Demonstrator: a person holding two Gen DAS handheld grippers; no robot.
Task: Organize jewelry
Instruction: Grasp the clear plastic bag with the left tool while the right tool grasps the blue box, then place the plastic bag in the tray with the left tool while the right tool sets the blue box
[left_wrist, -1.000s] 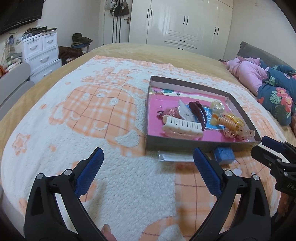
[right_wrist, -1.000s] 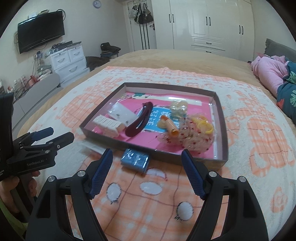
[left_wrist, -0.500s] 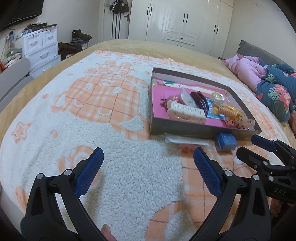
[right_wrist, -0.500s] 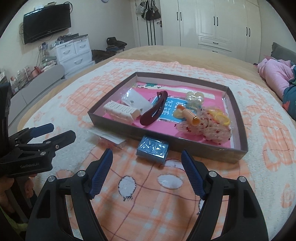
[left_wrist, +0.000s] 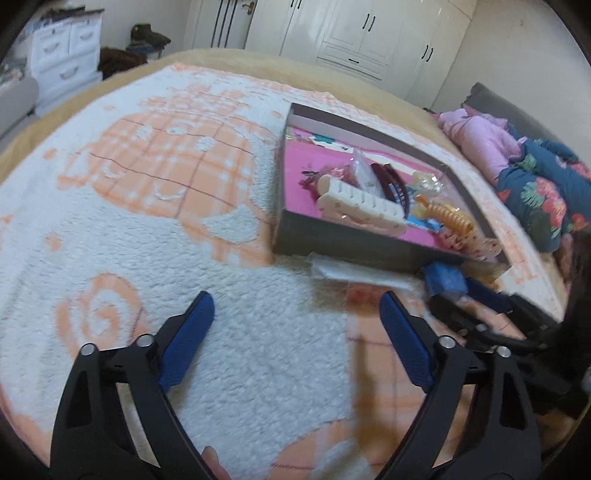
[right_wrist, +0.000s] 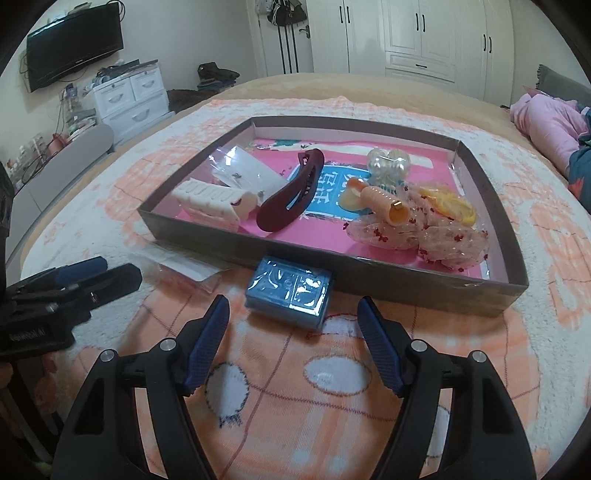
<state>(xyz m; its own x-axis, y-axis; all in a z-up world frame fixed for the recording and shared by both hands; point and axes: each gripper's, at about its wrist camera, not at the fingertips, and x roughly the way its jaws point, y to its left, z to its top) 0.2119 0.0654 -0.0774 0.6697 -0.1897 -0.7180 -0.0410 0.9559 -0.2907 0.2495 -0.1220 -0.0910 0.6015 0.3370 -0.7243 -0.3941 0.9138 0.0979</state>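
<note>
Covering the bed, the orange-and-white blanket (right_wrist: 424, 369) carries the shallow tray (right_wrist: 388, 280) of hair clips at your right gripper's 12 o'clock, the small blue box (right_wrist: 290, 291) touching its near wall. Your right gripper (right_wrist: 293, 341) is closing, nothing between its jaws, the box just ahead. Your left gripper (left_wrist: 297, 332) is closing over bare blanket, the tray at its 1 o'clock.

Bedroom, white wardrobe (right_wrist: 424, 37) along far wall, wall-mounted television (right_wrist: 74, 44), white drawer unit (right_wrist: 129, 99), orange-and-white blanket (right_wrist: 369, 369) over bed

no text (right_wrist: 334, 186) can be read clearly
</note>
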